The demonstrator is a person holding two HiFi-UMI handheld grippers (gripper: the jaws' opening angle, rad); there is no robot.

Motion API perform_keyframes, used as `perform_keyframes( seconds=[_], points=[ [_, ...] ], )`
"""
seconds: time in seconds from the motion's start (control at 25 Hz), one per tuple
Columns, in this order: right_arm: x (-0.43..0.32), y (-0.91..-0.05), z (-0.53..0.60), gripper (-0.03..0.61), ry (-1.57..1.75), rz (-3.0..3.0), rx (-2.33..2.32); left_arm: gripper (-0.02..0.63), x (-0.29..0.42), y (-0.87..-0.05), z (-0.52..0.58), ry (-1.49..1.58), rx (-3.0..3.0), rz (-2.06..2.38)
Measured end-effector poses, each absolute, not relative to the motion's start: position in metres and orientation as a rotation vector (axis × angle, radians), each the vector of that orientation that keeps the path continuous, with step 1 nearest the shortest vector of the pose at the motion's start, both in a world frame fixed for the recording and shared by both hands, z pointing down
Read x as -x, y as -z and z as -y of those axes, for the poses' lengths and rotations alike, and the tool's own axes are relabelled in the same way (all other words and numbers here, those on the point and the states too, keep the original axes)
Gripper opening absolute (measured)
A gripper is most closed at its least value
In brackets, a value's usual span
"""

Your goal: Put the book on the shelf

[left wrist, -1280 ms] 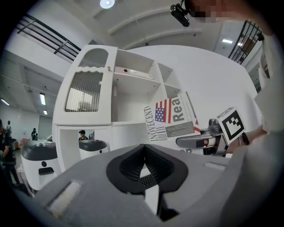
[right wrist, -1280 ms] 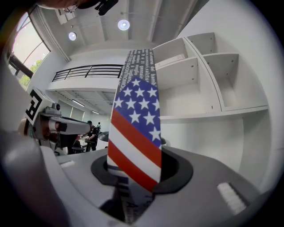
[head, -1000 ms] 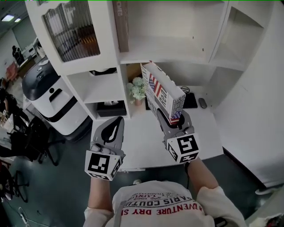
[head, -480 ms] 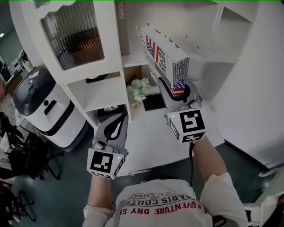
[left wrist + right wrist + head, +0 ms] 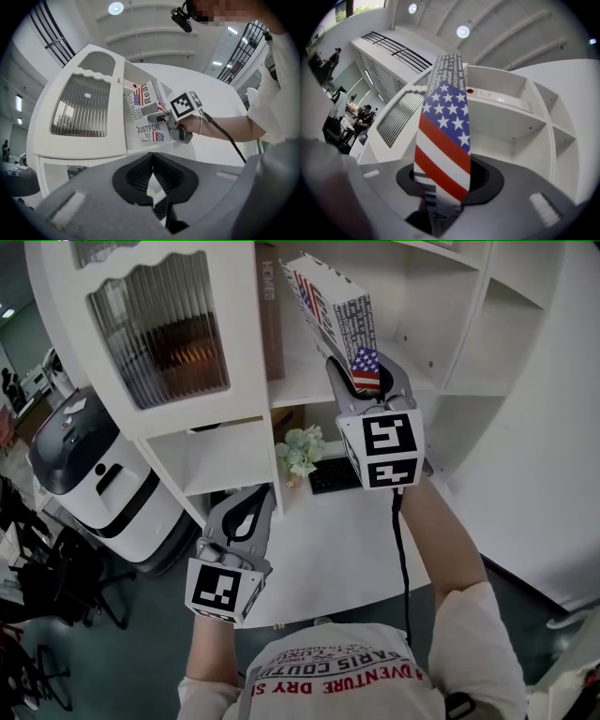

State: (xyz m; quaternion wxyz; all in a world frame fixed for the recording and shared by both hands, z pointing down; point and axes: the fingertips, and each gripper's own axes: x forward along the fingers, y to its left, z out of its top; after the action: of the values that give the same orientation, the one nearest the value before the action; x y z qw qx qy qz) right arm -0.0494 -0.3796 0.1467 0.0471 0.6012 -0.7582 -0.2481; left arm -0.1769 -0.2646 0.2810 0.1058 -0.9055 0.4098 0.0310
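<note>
The book [image 5: 330,307], white with a stars-and-stripes cover, is held up in front of the white shelf unit's open upper compartment [image 5: 403,329]. My right gripper [image 5: 362,369] is shut on the book's lower end, and the flag spine [image 5: 443,140] rises upright from between its jaws. The left gripper view shows the book [image 5: 146,119] at the compartment's opening, next to the ribbed-glass door. My left gripper [image 5: 259,493] hangs lower, over the desk's left part, shut with nothing in it; its fingertips [image 5: 151,155] meet.
A brown book [image 5: 269,320] stands at the left side of that compartment. The ribbed-glass cabinet door [image 5: 167,334] is further left. A small plant [image 5: 300,452] and a keyboard [image 5: 333,475] sit on the white desk [image 5: 319,563]. A white-and-black machine [image 5: 94,479] stands at left.
My right gripper has lifted the book from just above the desk up and forward to the upper shelf compartment. The left gripper has stayed about where it was.
</note>
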Motion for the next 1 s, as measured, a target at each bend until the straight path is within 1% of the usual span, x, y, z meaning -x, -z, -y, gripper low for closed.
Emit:
perform_keyframes(
  seconds=[0.28,0.56,0.84,1.0],
  points=[
    [0.053,-0.147,0.444,0.16,0.715,2.273,-1.808,0.005,0.181,-0.277,0.3,-0.062,2.618,-1.269],
    [0.043,-0.146,0.481,0.16,0.608,2.249,-1.869,0.005,0.182,-0.282,0.327,-0.052,2.592,-1.297],
    [0.047,-0.156,0.517,0.16,0.506,2.242,-1.801,0.005,0.181,-0.285,0.344,-0.031,2.586,-1.318],
    [0.05,-0.159,0.533,0.161,0.529,2.227,-1.803,0.005,0.181,-0.291,0.353,-0.017,2.595,-1.335]
  ],
)
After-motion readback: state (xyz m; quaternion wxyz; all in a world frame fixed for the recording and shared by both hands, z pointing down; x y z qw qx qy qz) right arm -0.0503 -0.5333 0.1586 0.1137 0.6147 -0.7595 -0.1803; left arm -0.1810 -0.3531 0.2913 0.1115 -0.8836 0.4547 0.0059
